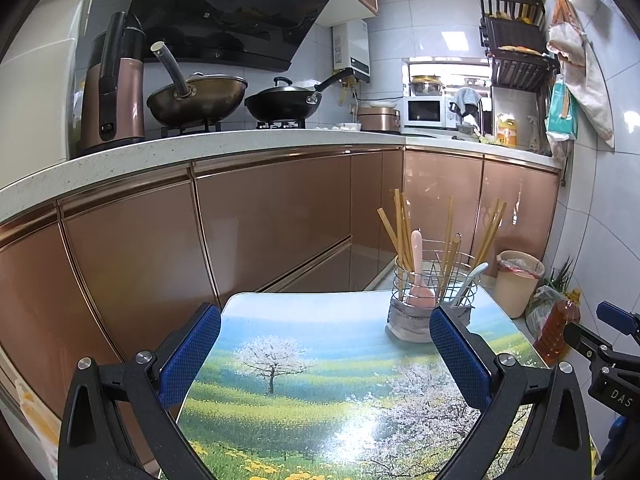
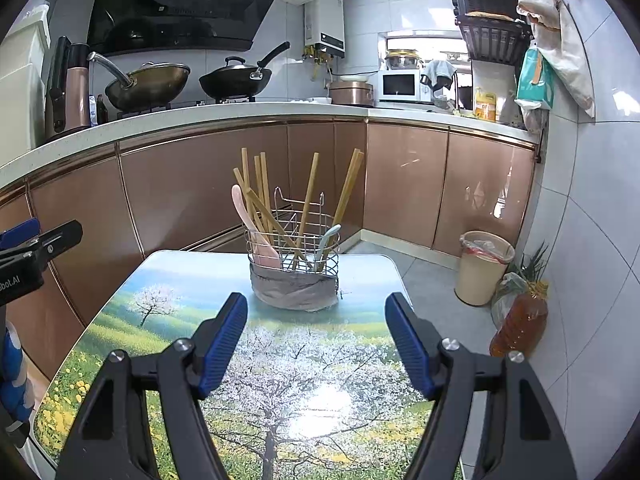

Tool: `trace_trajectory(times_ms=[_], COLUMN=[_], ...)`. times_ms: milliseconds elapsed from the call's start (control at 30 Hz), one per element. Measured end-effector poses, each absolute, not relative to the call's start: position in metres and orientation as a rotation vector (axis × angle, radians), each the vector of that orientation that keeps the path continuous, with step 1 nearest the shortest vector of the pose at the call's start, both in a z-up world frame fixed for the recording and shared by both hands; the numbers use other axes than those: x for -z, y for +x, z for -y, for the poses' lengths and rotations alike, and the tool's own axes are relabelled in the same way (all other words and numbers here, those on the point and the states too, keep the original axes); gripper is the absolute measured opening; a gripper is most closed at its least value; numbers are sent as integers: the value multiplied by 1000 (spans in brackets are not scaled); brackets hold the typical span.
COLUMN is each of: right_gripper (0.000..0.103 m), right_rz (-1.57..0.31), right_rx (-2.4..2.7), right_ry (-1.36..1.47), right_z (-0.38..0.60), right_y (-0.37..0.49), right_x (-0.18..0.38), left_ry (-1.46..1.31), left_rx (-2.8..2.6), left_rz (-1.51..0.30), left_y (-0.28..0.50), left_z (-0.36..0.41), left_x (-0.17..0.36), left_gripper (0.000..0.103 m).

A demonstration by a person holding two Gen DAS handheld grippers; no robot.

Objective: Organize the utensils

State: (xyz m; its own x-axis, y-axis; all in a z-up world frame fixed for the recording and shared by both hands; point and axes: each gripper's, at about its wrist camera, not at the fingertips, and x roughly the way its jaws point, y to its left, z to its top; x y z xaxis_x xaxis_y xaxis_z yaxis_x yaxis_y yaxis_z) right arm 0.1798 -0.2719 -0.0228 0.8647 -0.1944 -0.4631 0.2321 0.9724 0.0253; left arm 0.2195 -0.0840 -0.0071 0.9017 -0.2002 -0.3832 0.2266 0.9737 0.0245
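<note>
With both grippers, left (image 1: 325, 344) and right (image 2: 316, 330), holding fingers open and empty over the surface (image 2: 280, 380), verify the chopsticks (image 2: 308, 196) and spoons (image 2: 256, 236) stand inside the holder (image 2: 294, 264) at its far edge.

Bright daylight from window (image 2: 420, 46); glare on glossy table (image 2: 320, 408); sharp focus; strong fisheye bending, dark corners.

Left hand-held gripper (image 1: 325, 354) and right hand-held gripper (image 2: 316, 340), black frames, ribbed blue pads, silver screws, white lettering
</note>
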Motion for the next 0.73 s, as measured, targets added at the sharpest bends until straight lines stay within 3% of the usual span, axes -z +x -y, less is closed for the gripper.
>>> trace_trajectory(times_ms=[733], right_gripper=[70], right_rz=[-409], right_rx=[209], right_ry=[25], right_z=[260], right_y=[172], right_x=[7], left_ry=[52], left_rx=[183], left_rz=[-361], left_y=[212], left_z=[74], left_x=[0], left_gripper=[103])
